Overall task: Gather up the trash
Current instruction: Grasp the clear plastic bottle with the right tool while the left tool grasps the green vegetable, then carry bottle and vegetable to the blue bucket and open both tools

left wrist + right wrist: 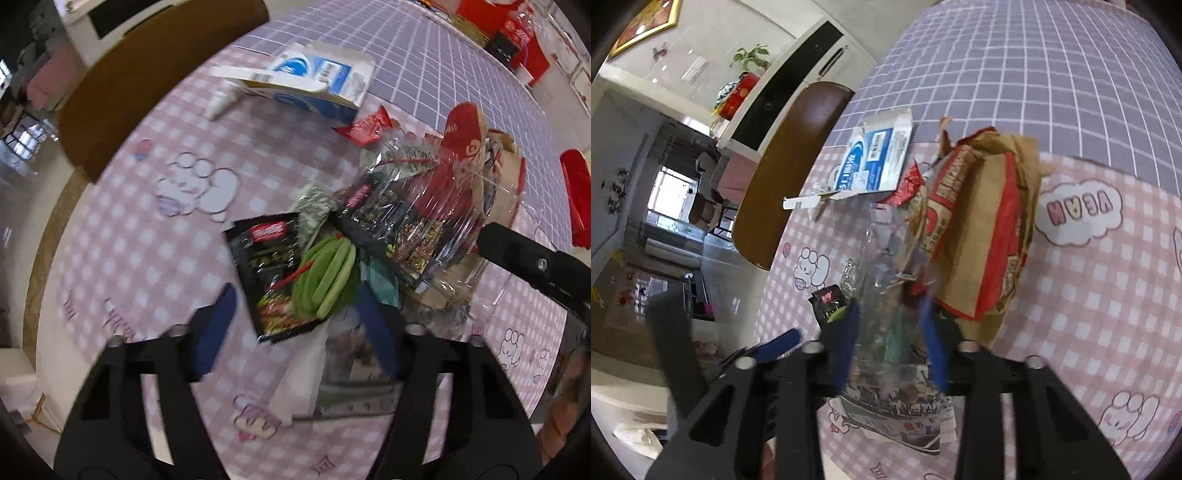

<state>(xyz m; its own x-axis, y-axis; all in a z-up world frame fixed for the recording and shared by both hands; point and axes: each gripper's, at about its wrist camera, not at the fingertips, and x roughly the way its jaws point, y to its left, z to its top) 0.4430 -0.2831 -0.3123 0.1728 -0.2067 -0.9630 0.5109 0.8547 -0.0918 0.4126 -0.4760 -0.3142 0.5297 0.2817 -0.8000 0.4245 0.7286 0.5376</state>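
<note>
Spreading wide, your left gripper [295,325] hangs over the checked tablecloth [122,229] with nothing between its blue fingers [218,328]. Just ahead lie a black snack packet [269,280] and a green wrapper [325,277]. Farther back sits a torn blue-and-white carton [317,81]. To the right, your right gripper [892,343] pinches the clear plastic bag [886,266], stuffed with a brown paper bag [982,236].
</note>
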